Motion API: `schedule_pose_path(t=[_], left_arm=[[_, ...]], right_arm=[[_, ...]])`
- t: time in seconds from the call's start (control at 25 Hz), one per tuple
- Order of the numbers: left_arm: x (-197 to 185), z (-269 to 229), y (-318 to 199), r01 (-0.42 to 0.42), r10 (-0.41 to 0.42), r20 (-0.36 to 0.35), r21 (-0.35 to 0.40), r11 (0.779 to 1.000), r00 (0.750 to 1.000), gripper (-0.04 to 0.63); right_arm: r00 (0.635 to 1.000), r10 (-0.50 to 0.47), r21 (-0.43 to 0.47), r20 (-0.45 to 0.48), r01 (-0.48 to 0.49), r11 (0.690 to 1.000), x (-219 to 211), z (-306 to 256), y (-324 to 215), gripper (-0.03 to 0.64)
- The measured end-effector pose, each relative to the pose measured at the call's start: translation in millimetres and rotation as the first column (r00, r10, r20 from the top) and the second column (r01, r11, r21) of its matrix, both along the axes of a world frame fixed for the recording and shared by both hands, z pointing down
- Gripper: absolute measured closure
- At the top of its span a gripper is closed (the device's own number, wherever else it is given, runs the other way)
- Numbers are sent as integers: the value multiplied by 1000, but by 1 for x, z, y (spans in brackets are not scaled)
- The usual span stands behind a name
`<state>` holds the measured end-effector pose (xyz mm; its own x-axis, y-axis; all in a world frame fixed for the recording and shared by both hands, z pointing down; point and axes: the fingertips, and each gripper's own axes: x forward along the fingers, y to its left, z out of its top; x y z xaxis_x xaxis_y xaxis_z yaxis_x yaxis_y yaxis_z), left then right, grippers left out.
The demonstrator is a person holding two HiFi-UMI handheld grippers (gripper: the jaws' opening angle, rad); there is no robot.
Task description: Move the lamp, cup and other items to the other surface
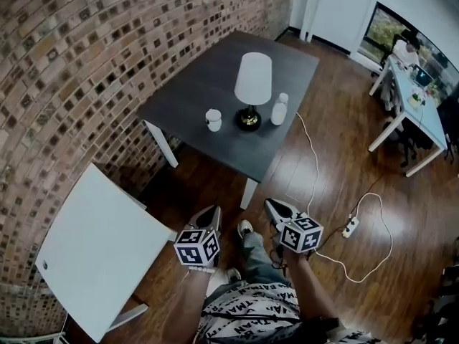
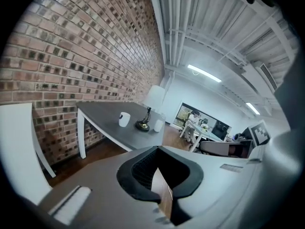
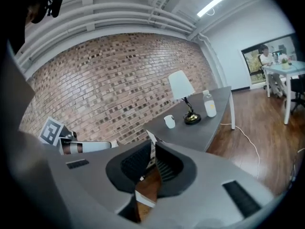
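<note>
A lamp point(image 1: 252, 84) with a white shade and a black-and-gold base stands on the dark grey table point(image 1: 193, 99). A white cup point(image 1: 214, 120) sits to its left and a pale bottle point(image 1: 279, 110) to its right. Both grippers hang low by the person's legs, well short of that table. The left gripper point(image 1: 209, 216) and right gripper point(image 1: 275, 208) are shut and hold nothing. The left gripper view shows its gripper point(image 2: 157, 168) aimed toward the lamp point(image 2: 153, 99) and cup point(image 2: 124, 119). The right gripper view has its gripper point(image 3: 153, 151) below the lamp point(image 3: 181, 86), cup point(image 3: 169, 122) and bottle point(image 3: 209, 105).
A white table point(image 1: 93, 249) stands at lower left against the brick wall. The lamp's cable point(image 1: 315, 163) trails over the wood floor to a power strip point(image 1: 350, 226). A white desk point(image 1: 416, 113) with a seated person is at far right.
</note>
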<state>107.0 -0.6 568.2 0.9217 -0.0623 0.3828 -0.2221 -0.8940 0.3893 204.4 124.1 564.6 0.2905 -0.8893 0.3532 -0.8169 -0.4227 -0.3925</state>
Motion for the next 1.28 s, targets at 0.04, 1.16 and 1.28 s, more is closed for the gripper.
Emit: schedule_pose_path(t=[0.04, 1.16, 1.28], left_arm=[[0, 0, -6, 11, -11, 1, 1, 1000, 1000, 588], [156, 55, -204, 246, -243, 60, -53, 968, 968, 588], [162, 67, -217, 264, -260, 65, -62, 962, 963, 588]], right_arm=[[1000, -17, -9, -1, 17, 1000, 3, 2, -11, 577], [955, -254, -325, -156, 193, 926, 234, 115, -357, 147], [949, -263, -355, -175, 188, 916, 248, 131, -378, 147]])
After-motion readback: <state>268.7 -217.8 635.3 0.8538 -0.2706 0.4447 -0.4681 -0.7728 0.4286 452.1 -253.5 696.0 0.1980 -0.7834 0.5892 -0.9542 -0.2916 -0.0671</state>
